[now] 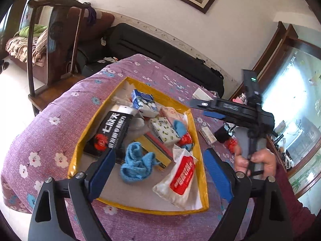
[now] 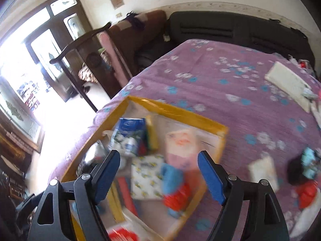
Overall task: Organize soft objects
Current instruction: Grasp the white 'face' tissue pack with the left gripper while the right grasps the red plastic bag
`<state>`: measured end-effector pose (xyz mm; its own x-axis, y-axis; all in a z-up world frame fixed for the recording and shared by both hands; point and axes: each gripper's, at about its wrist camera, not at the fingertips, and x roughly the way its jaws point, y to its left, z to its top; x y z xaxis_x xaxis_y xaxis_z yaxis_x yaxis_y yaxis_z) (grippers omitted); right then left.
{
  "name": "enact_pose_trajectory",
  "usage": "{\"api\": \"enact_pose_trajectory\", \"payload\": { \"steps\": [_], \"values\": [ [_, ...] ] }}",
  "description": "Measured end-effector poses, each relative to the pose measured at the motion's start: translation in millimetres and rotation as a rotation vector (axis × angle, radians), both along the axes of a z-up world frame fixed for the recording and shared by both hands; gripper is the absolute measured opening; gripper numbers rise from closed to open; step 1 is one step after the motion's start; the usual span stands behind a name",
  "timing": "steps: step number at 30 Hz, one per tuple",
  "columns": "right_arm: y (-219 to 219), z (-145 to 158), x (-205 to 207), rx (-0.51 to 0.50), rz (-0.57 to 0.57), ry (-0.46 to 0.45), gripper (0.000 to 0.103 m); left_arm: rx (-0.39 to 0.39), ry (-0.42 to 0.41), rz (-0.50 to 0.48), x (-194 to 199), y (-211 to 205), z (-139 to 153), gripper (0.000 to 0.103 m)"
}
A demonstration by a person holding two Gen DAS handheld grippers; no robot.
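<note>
Yellow-rimmed box [image 1: 197, 132] sits on the purple floral bench [image 1: 50, 120], holding a blue sock [image 1: 136, 165] near six o'clock and tissue packs. Left gripper [image 1: 160, 172] and right gripper [image 2: 158, 177] hover above, jaws wide and empty; a blurred dark bundle [image 2: 303, 168], perhaps socks, lies at three o'clock.

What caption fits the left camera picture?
Open left gripper above yellow-rimmed cardboard box holding fluffy blue sock.
</note>
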<state>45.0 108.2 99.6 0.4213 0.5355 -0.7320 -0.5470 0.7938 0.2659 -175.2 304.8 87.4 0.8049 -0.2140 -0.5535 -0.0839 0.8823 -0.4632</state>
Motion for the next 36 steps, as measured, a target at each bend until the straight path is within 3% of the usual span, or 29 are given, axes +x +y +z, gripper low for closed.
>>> {"api": "enact_pose_trajectory", "payload": {
  "steps": [10, 16, 21, 27, 33, 36],
  "values": [
    [-226, 18, -22, 0.035, -0.372, -0.092, 0.09, 0.071, 0.07, -0.165, 30, -87, 6, 0.089],
    [-298, -4, -20, 0.054, -0.499, -0.052, 0.09, 0.142, 0.074, -0.276, 55, -149, 14, 0.089],
    [-305, -27, -2, 0.103, -0.495, -0.006, 0.09, 0.222, 0.101, -0.346, 93, -195, 11, 0.089],
    [-270, -48, 33, 0.071, -0.397, 0.054, 0.09, 0.333, 0.196, -0.376, 165, -228, -13, 0.089],
    [-232, -71, 62, -0.102, -0.338, 0.034, 0.09, 0.217, 0.334, -0.34, 230, -230, -46, 0.089],
    [-224, -81, 66, -0.156, -0.325, 0.012, 0.09, 0.233, 0.351, -0.319, 250, -233, -53, 0.089]
  ]
}}
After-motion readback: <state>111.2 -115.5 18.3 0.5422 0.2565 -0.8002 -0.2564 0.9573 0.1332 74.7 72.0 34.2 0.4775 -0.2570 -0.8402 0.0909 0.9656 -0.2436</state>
